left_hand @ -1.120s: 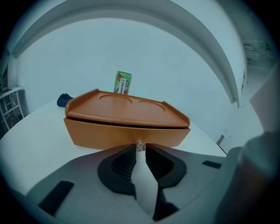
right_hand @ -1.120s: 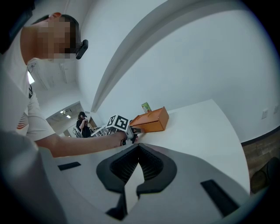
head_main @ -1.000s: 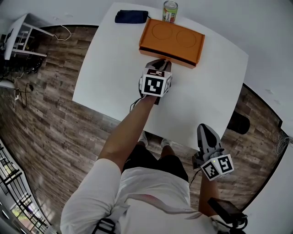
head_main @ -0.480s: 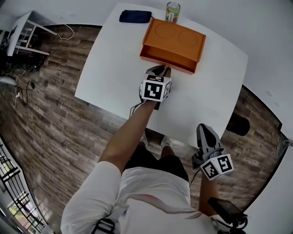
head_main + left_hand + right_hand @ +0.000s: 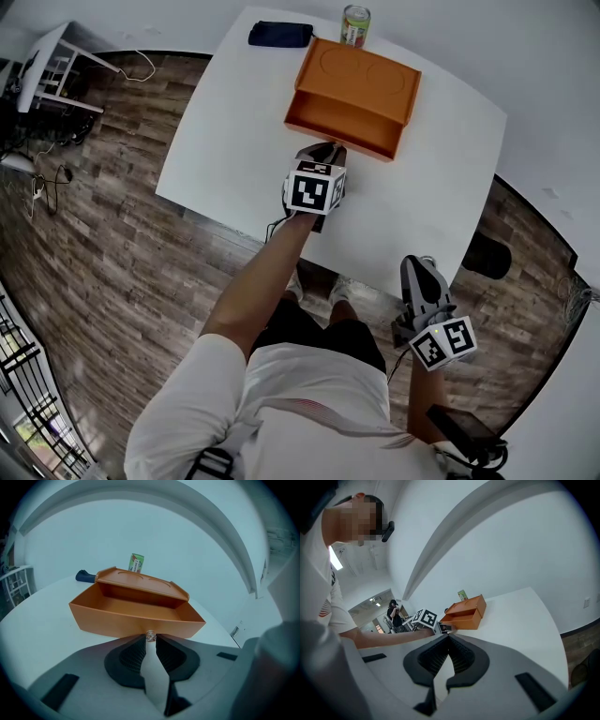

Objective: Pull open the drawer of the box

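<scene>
An orange box (image 5: pixel 361 75) sits at the far side of the white table (image 5: pixel 225 141). Its drawer (image 5: pixel 342 129) stands pulled out toward me, and it looks empty inside (image 5: pixel 136 609). My left gripper (image 5: pixel 323 152) is at the drawer's front wall, shut on the small clear knob (image 5: pixel 150 635) in the middle of it. My right gripper (image 5: pixel 419 272) hangs off the table's near right corner, jaws shut with nothing between them (image 5: pixel 449 635). In the right gripper view the box (image 5: pixel 466 611) shows far off.
A green can (image 5: pixel 354 23) stands behind the box, and a dark blue pouch (image 5: pixel 281 34) lies at the far left of the table. Wood floor surrounds the table. A white rack (image 5: pixel 42 70) stands at the far left.
The drawer has slid further out of the box toward me as my left gripper drew back with the knob. The right gripper has stayed put.
</scene>
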The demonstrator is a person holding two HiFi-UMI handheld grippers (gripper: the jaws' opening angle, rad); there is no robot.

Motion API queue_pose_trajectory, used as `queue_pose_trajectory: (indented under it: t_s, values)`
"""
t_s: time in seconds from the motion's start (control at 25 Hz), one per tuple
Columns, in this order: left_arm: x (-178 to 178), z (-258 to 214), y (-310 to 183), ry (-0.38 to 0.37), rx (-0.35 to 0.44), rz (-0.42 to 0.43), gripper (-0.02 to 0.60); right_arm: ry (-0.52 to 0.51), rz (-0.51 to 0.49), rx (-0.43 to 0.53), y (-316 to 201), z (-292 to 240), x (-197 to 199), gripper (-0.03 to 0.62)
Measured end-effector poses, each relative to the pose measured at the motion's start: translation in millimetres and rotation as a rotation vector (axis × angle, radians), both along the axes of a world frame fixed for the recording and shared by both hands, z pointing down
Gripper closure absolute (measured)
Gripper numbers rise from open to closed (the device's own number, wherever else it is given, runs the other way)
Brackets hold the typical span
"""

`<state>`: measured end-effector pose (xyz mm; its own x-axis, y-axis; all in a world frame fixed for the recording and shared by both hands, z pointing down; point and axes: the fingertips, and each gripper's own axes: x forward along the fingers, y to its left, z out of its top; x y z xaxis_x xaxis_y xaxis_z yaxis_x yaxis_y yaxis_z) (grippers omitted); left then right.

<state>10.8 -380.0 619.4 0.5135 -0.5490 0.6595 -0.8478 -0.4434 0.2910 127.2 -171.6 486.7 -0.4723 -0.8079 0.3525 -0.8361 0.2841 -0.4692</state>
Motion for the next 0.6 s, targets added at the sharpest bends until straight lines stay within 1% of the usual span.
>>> queue_pose_trajectory:
  t_s: [0.24, 0.36, 0.6]
  values:
    - [3, 0, 10, 0.002, -0.005, 0.007, 0.502, 0.000, -0.006, 0.005, 5, -3, -1, 0.594]
    - [6, 0, 11, 0.010, -0.018, -0.007, 0.502, 0.001, -0.005, 0.007, 6, -4, -1, 0.594]
    - [10, -2, 16, -0.010, 0.000, -0.010, 0.502, -0.004, -0.008, 0.002, 11, -4, -2, 0.594]
